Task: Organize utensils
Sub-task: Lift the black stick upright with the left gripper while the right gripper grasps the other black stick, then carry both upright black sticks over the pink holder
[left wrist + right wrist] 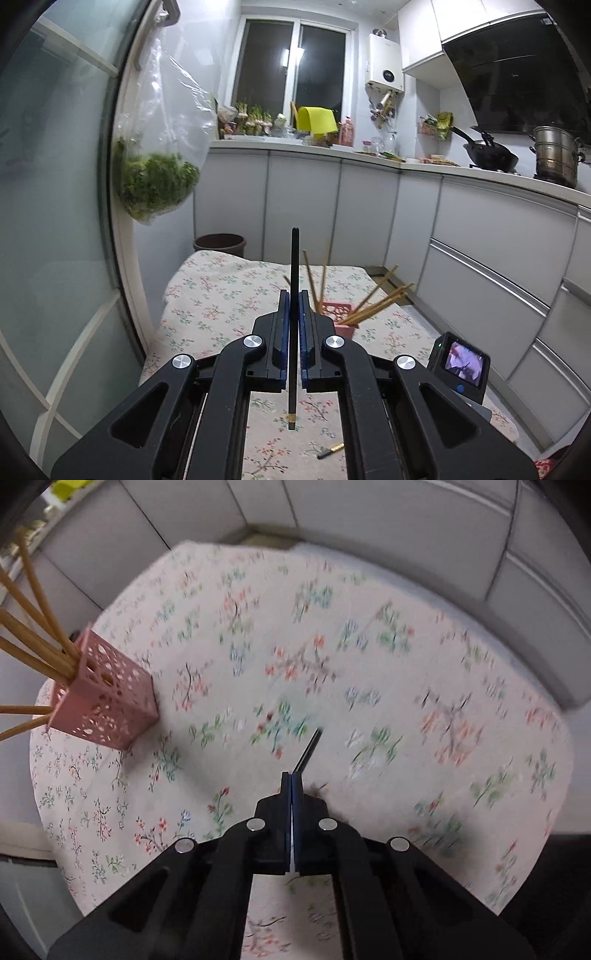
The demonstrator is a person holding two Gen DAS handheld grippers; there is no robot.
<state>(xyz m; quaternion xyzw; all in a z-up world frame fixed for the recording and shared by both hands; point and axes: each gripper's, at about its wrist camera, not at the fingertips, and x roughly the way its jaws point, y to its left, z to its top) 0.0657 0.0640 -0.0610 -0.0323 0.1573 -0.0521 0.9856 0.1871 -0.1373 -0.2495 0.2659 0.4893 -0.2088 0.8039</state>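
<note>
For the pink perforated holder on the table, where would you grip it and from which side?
Grip the pink holder low across two opposite flat walls, coming from the side away from the wooden chopsticks. They fan out over its open top and one side, blocking a top approach.

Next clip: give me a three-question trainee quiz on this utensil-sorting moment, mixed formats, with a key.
1. True or false: the left claw grips a black chopstick upright.
2. The wooden chopsticks stand in a holder of which colour? A) pink B) blue C) white
3. Fill in: the table wears a ____-patterned cloth.

Key: 1 true; 2 A, the pink holder; 3 floral. The right claw is also closed on a dark stick.
</note>
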